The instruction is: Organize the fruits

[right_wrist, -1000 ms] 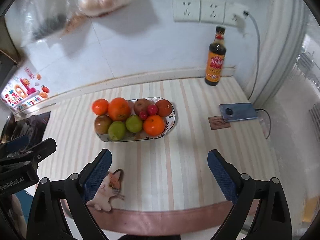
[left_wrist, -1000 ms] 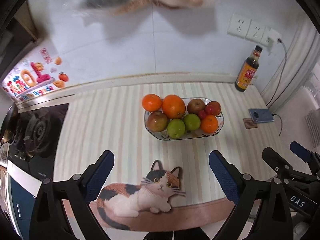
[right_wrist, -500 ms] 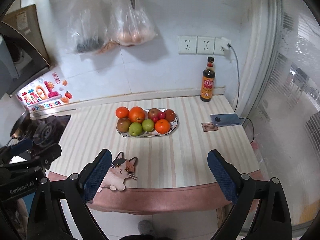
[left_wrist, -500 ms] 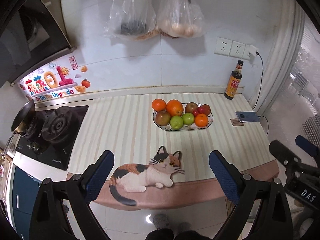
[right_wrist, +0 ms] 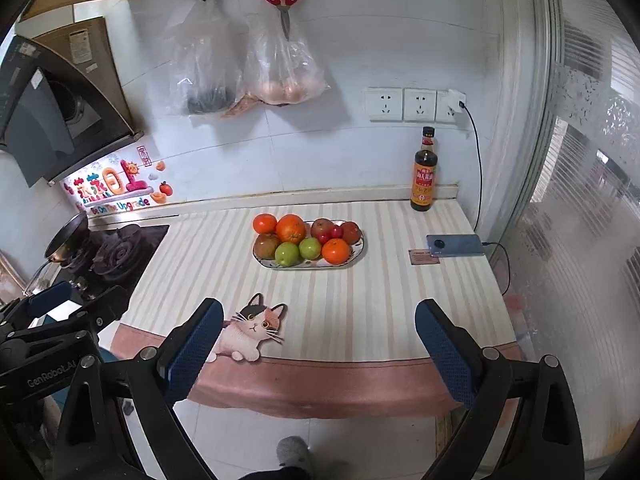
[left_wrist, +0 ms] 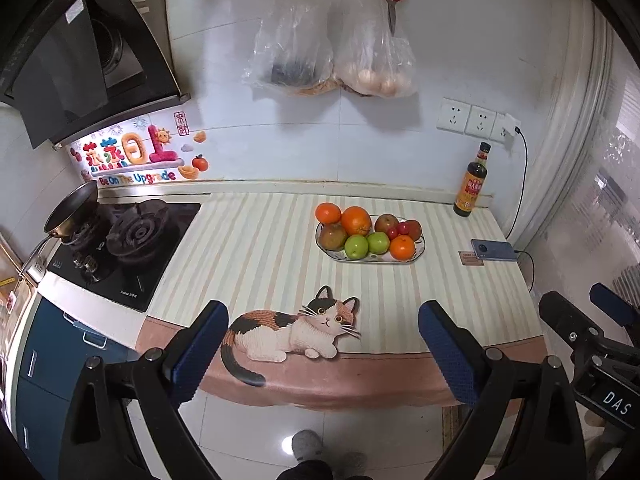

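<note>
Both grippers were held back off the counter edge, above the floor. Left gripper [left_wrist: 322, 344] was spread wide, empty; right gripper [right_wrist: 318, 340] likewise, holding nothing. Fruits sat piled on an oval plate [left_wrist: 420, 249] mid-counter: oranges [left_wrist: 356, 221], green apples [left_wrist: 356, 246], red apples [right_wrist: 322, 228]. Soy sauce bottle [right_wrist: 425, 176] stood by the back wall, a phone [right_wrist: 456, 245] lay well right of the plate, and a cat sticker [left_wrist: 296, 330] was near the front edge.
</note>
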Available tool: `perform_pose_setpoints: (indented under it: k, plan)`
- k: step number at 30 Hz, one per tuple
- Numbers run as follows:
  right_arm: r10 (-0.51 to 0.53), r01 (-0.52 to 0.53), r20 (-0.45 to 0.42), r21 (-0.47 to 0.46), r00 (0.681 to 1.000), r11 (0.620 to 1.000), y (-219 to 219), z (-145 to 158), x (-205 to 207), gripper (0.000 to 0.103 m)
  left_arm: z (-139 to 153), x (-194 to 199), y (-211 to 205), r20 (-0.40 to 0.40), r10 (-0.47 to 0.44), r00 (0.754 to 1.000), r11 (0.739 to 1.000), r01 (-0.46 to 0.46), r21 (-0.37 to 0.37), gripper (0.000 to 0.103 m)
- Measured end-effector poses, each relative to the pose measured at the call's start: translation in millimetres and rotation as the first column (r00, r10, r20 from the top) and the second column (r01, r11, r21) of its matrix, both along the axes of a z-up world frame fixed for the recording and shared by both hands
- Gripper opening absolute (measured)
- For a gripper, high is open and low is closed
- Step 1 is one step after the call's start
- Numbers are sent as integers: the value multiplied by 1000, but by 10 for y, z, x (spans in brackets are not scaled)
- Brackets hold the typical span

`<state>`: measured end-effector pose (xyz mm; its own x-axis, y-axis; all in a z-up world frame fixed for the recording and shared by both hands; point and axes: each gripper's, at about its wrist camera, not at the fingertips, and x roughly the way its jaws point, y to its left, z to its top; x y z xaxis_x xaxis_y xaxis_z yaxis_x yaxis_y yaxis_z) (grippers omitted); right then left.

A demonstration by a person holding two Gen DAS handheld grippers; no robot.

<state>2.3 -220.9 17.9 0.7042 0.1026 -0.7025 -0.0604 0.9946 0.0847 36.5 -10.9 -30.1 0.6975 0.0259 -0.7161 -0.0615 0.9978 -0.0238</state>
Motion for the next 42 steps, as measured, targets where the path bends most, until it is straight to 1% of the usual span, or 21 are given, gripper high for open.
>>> perform_pose_setpoints:
  k: [6,9,12,13,14,19,24,29,35,42]
  plan:
    - [10,-10,12,-2,1000,1000,-9,121,-33,99,91,-63,36,19,0,1000,1000,1,-15,97]
    - [3,-3,17,-5,1000,1000,6,149,-16,99,89,-36,80,13,-5,1000,1000,5,-20,97]
    - [-5,5,0,0,1000,1000,25,125,90,101,80,65,109,2,-6,1000,1000,6,-17,97]
    - [-7,7,-7,-4,1000,1000,36,102,158,101,73,104,117,-3,-8,1000,1000,8,-17,98]
    - [-7,6,-13,-6,1000,1000,51,83,219,101,65,154,126,-9,-12,1000,1000,12,-14,103]
    - [-23,23,-42,-17,999,1000,109,-55,572,101,-10,459,181,-34,6,999,1000,-5,29,103]
    - [-39,37,-89,-18,995,999,137,-228,896,101,-126,788,243,-75,3,997,999,0,39,103]
    - [-53,50,-120,-29,991,998,134,-349,1130,101,-234,1000,240,-110,-3,994,999,7,42,103]
    - [-51,44,-153,-46,987,998,157,-458,1288,101,-344,1132,227,-147,-3,989,1000,7,25,103]
    - [-45,36,-177,-50,983,998,188,-534,1326,101,-401,1167,220,-166,-7,986,1000,10,16,103]
